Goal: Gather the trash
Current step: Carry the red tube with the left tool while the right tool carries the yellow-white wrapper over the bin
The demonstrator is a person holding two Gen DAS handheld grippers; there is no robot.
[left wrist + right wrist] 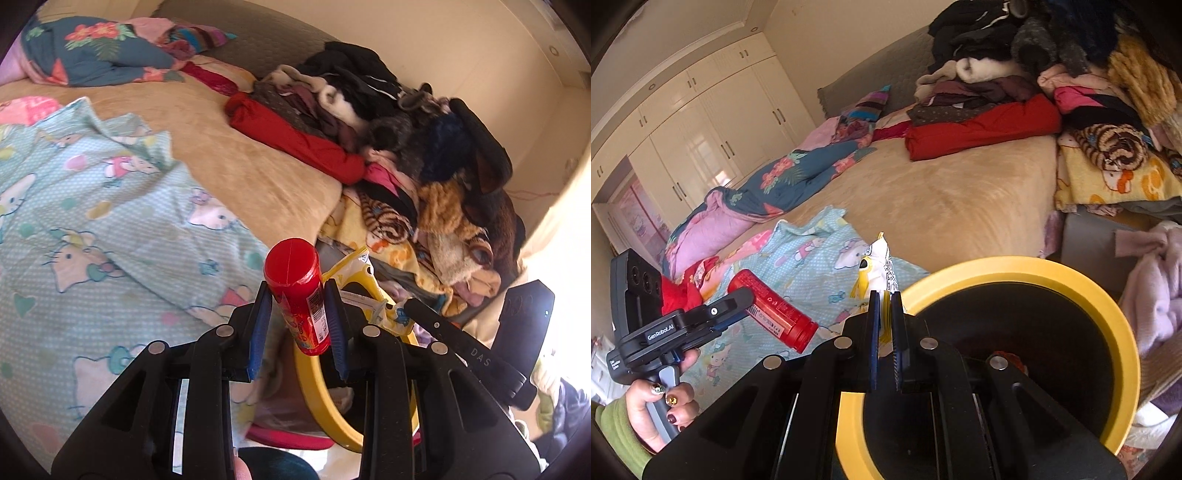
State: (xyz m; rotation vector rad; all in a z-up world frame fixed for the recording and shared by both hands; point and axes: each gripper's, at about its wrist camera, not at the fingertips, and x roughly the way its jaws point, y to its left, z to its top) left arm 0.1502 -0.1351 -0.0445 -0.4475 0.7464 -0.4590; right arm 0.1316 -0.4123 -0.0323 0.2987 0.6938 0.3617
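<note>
Both wrist cams close, angled down over bed (pixel 258 173); shared: yellow bin (pixel 1015 273).

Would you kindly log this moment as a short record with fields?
setting: bed with beige blanket, clothes pile
left tongs: shut on red cylindrical plastic tube
right tongs: shut on white and yellow snack wrapper
bin: round yellow-rimmed trash bin, beside the bed, below right tongs

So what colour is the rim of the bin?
Yellow, around a dark inside; the bin shows best in the right wrist view.
</note>
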